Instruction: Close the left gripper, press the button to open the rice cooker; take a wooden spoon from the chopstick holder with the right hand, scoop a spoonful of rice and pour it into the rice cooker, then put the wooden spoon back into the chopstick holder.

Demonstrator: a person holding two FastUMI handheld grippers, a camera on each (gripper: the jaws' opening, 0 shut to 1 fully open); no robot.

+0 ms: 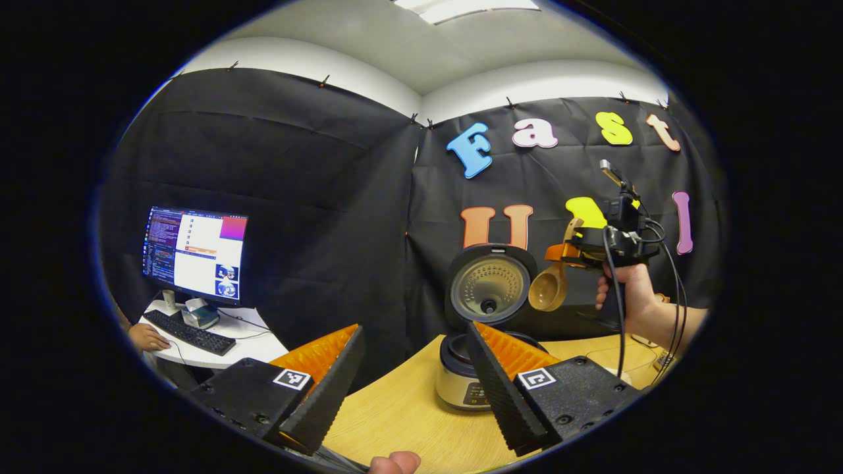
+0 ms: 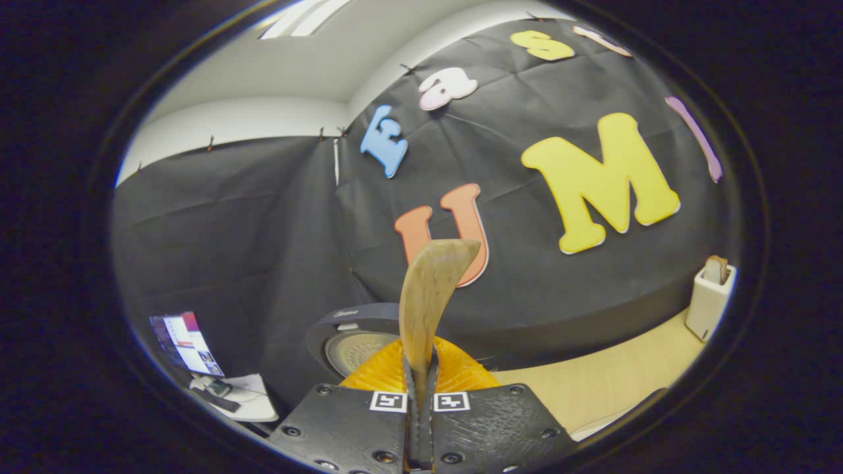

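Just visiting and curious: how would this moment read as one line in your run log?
rice cooker: lid up | right gripper: shut on wooden spoon, held near cooker | left gripper: open, idle

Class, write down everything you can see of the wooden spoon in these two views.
The wooden spoon is pale brown wood with a deep round bowl and a flat, curved handle that widens toward its end. The right tool is shut on the handle and holds the spoon in the air, above the table and beside the open rice cooker. The bowl hangs down, its hollow facing the left gripper view. No rice shows in it.
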